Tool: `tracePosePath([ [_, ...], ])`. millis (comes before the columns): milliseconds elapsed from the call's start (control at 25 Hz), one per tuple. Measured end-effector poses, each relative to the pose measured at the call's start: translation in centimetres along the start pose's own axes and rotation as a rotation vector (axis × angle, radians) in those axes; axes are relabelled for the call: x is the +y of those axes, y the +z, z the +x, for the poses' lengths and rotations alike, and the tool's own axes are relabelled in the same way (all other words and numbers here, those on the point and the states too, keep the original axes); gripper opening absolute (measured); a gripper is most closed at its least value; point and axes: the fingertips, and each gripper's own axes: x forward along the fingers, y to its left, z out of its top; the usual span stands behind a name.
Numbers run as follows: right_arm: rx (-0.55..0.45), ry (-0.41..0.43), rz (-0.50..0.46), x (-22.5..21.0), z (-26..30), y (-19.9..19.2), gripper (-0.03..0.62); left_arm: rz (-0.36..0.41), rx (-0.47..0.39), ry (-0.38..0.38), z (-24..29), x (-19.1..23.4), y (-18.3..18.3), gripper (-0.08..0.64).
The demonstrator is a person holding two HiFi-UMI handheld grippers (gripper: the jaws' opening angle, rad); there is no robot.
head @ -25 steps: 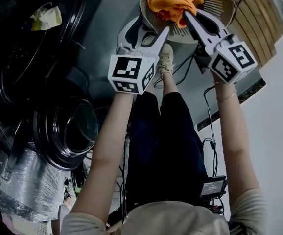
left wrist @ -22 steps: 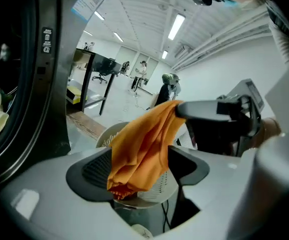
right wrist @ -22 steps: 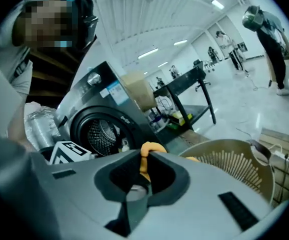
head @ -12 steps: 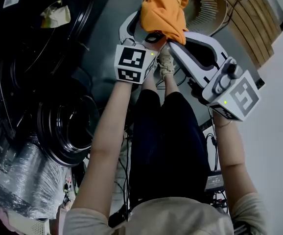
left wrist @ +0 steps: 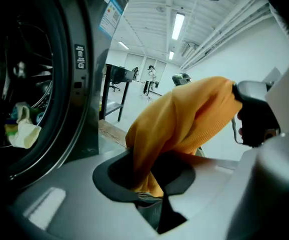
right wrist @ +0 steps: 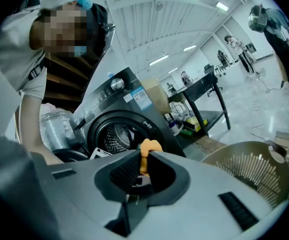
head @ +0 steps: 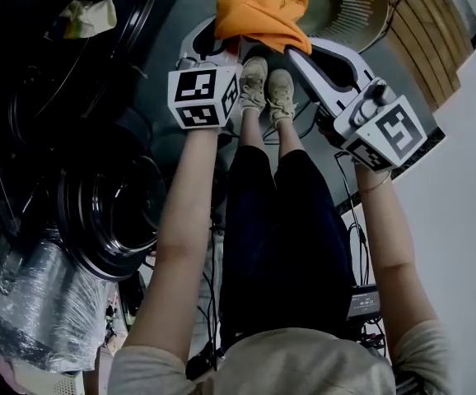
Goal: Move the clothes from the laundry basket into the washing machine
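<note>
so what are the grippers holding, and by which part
Both hold the orange garment: the left gripper, its fingers just closed, pinches a hanging fold; the right gripper pinches a small bit of it.

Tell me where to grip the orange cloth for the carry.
Take the orange cloth by a thick bunched fold, from the near side: it is limp and drapes. The left tool, its jaws just closed further, has such a fold; the right tool pinches only a thin edge, likely weaker.

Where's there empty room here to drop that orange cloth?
The black washing machine drum is mostly bare, holding only a pale crumpled cloth. The beige slatted laundry basket looks empty too. Black cables crowd the floor beside the person's legs.
</note>
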Motion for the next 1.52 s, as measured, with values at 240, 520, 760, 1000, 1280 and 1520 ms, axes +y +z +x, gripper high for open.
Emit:
tracePosePath([
  [240, 0.025, -0.037, 0.069, -1.9, 2.7, -1.9, 0.041, -0.02, -0.091, 0.042, -3.0, 3.8, 2.9, 0.087],
  [520, 0.056, 0.017, 0.056, -0.3, 8.0, -2.0, 0.078, 0.007, -0.258, 0.182, -8.0, 9.6, 9.0, 0.086],
  [760, 0.105, 0.036, 0.088, 0.7, 9.6, -3.9, 0.064, 0.008, -0.354, 0.394, -13.3, 15.4, 11.5, 0.086],
  [1000, 0.172, 0.011, 0.117, -0.3, 9.5, -6.9, 0.054, -0.024, -0.306, 0.622, -14.8, 20.4, 8.7, 0.086],
  [1280, 0.241, -0.018, 0.105, -1.5, 11.2, -9.0, 0.054, -0.032, -0.243, 0.813, -14.5, 25.3, 6.0, 0.087],
  [1520, 0.266, -0.008, 0.088, -1.6, 12.2, -10.0, 0.052, 0.027, -0.143, 0.858, -12.2, 28.8, 4.6, 0.087],
])
